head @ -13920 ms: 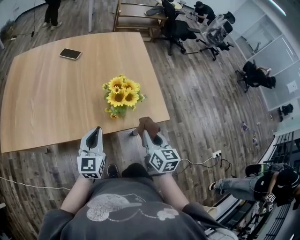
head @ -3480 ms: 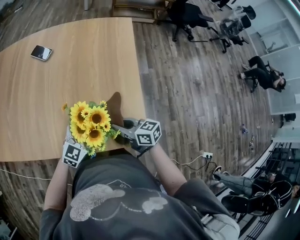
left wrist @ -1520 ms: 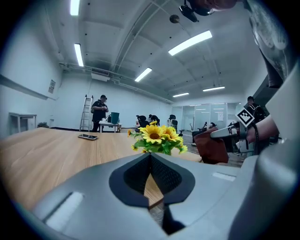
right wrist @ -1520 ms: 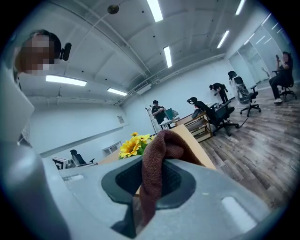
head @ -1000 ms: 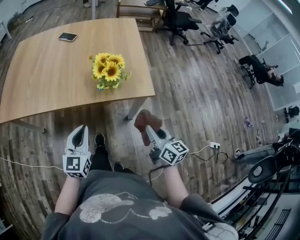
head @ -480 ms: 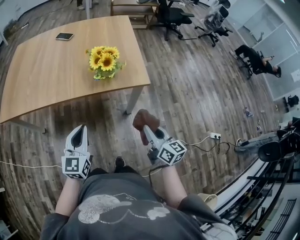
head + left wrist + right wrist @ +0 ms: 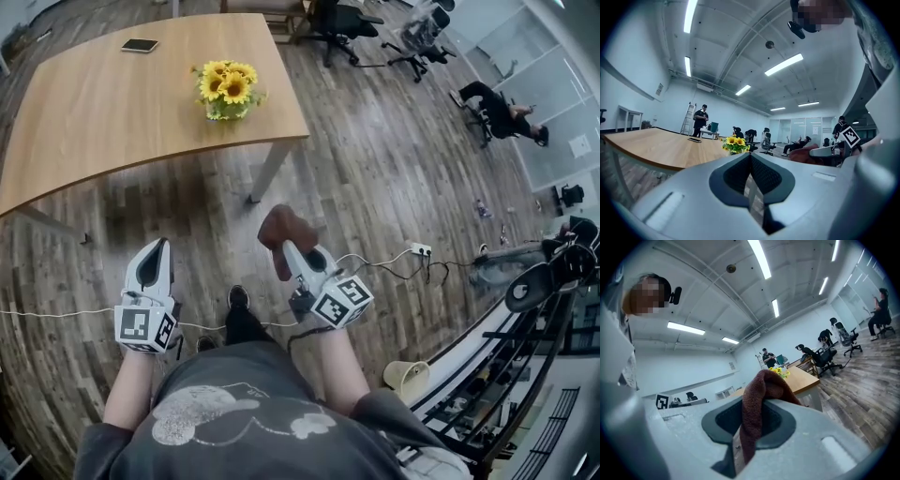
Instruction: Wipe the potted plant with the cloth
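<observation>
Head view: my left gripper [image 7: 157, 251] clenched on nothing, level, well short of table [image 7: 103, 122]; spare, judged idle. My right gripper [image 7: 289, 255] clamps cloth [image 7: 284, 230], wad bunched past tips so fabric leads at contact. Wooden table: phone [image 7: 139, 45] at far edge, potted plant [image 7: 226, 89] near right edge. Plank floor [image 7: 375, 187], office chairs [image 7: 339, 19] beyond table.

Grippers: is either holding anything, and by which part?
Right gripper holds the brown cloth, its jaws pinching a bunched fold; the rest bulges past the tips. Left gripper: shut, empty.

The potted plant [image 7: 227, 86] blooms yellow, the cloth [image 7: 284, 230] is reddish-brown, the table [image 7: 103, 117] pale wood.
</observation>
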Action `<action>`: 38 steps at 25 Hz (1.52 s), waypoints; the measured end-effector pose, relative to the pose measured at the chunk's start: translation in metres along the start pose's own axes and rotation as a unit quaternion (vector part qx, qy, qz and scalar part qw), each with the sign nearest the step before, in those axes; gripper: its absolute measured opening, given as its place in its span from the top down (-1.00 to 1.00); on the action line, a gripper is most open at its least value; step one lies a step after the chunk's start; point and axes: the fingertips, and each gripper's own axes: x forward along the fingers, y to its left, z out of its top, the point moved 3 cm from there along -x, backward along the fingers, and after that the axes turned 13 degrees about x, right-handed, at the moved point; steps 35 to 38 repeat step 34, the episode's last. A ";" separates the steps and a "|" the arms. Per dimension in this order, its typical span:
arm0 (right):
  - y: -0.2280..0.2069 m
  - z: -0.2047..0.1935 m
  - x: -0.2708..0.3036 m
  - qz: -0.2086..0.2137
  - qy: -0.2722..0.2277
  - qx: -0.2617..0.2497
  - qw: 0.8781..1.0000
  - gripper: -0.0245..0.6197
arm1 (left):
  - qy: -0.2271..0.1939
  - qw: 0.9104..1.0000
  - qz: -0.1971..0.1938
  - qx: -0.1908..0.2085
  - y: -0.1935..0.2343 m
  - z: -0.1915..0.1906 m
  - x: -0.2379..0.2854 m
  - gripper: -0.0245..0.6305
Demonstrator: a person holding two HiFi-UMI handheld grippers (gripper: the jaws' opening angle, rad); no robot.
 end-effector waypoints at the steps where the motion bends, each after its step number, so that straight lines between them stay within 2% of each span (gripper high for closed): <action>1: 0.011 -0.007 -0.004 0.003 0.000 -0.003 1.000 0.77 | 0.000 1.000 -0.001 -0.001 0.001 -0.001 -0.010 0.87; 8: 0.063 -0.067 -0.026 0.005 0.026 -0.001 1.000 0.77 | 0.009 1.000 -0.006 0.008 0.003 -0.015 -0.067 0.87; 17: 0.096 -0.103 -0.032 0.014 0.047 -0.018 0.999 0.78 | 0.004 1.000 -0.016 0.008 -0.006 -0.017 -0.103 0.87; 24: 0.103 -0.104 -0.042 0.016 0.051 -0.028 0.998 0.78 | 0.011 1.000 -0.014 0.006 -0.016 -0.020 -0.117 0.87; 38: 0.095 -0.094 -0.053 0.000 0.042 -0.036 0.998 0.78 | 0.011 1.000 -0.029 0.002 -0.037 -0.020 -0.109 0.87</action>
